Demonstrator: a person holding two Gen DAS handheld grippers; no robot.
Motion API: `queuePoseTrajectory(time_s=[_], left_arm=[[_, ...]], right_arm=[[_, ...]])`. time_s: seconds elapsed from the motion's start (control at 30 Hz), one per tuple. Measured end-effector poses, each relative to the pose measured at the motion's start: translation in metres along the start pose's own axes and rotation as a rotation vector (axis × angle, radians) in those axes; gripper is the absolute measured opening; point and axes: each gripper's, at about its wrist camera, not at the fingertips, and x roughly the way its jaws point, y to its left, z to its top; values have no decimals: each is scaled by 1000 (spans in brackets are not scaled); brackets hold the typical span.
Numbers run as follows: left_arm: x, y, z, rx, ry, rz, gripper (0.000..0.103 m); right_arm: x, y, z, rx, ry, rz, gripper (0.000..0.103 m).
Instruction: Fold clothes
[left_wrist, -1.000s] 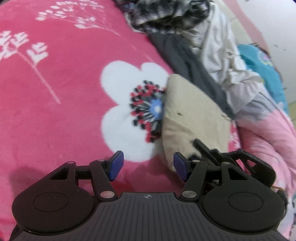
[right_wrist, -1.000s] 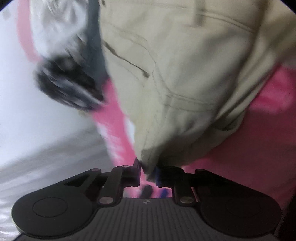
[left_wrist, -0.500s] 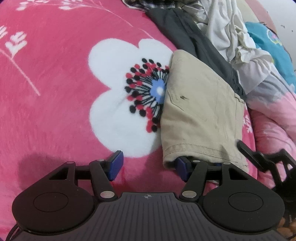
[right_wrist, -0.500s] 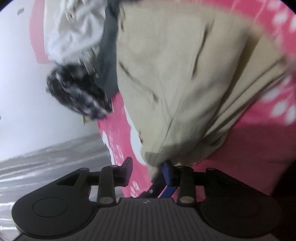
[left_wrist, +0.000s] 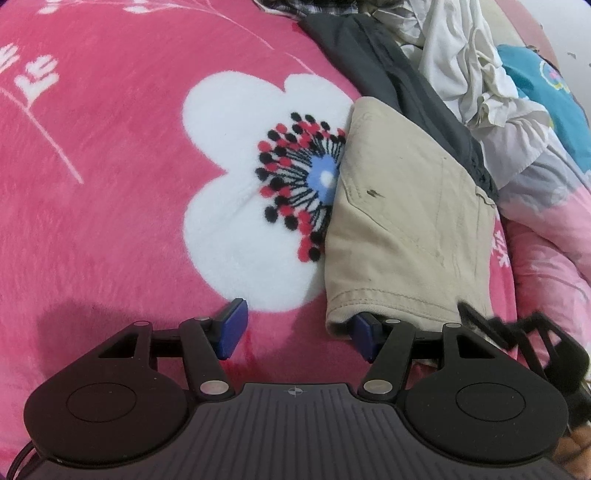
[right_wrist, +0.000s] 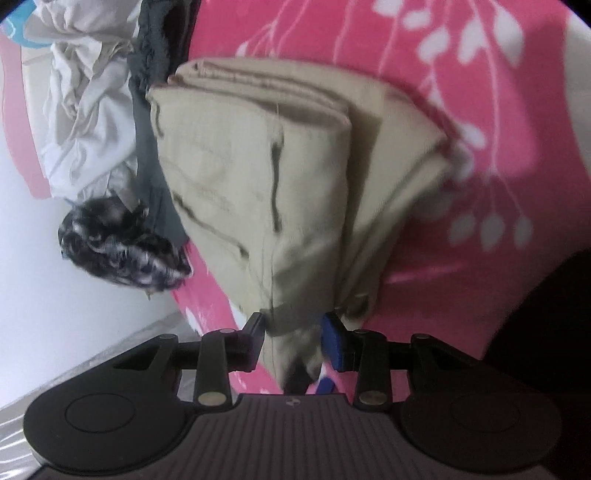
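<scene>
Folded beige trousers (left_wrist: 410, 221) lie on the pink flowered blanket (left_wrist: 110, 184), beside its white flower. My left gripper (left_wrist: 299, 321) is open over the blanket at the near hem. Its left pad is free, and its right pad (left_wrist: 364, 330) is tucked under the hem's corner. In the right wrist view the trousers (right_wrist: 258, 166) show as a stacked fold. My right gripper (right_wrist: 295, 328) has its jaws parted, with a corner of the beige cloth hanging loosely between them. Part of the right gripper's black frame (left_wrist: 532, 332) shows by the hem's right end.
A pile of unfolded clothes lies behind the trousers: a dark grey garment (left_wrist: 388, 74), a crumpled white one (left_wrist: 461, 55) and a black-and-white checked one (right_wrist: 118, 243). A teal cloth (left_wrist: 546, 96) and pale pink bedding (left_wrist: 554, 258) are at the right. The bed's edge and floor (right_wrist: 74, 314) are to the left.
The left gripper came down to the trousers' hem and its right finger slid under the corner. The right gripper's jaws parted from their grip, and the trousers now lie flat on the blanket.
</scene>
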Motion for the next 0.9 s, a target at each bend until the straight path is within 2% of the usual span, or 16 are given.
queuePoseTrajectory(time_s=[0.07, 0.13, 0.17, 0.23, 0.37, 0.43, 0.53, 0.6, 0.77, 0.9], left_arm=[[0, 0, 0, 2, 0, 1, 61], [0, 0, 0, 3, 0, 1, 62], [1, 0, 0, 4, 0, 1, 63], [1, -1, 0, 8, 0, 4, 63], [3, -2, 0, 14, 9, 18, 63], [3, -3, 0, 18, 9, 23, 62], [2, -2, 1, 13, 8, 21, 62], [1, -1, 1, 9, 8, 18, 62], [1, 1, 1, 9, 10, 15, 62], [2, -1, 0, -3, 9, 17, 61]], right_arm=[[5, 0, 5, -3, -14, 12, 34], [1, 6, 0, -63, -37, 25, 29], [-2, 11, -3, -109, -51, 33, 24], [-10, 28, -13, -323, -87, 53, 22], [-1, 22, -6, -410, -98, -8, 20], [-2, 7, 4, -268, -65, 21, 21], [-13, 8, 1, -217, -52, 21, 30], [-18, 10, -4, -186, -33, 31, 42], [4, 8, -16, -137, 58, 1, 45], [29, 1, -6, -102, 66, 24, 43]])
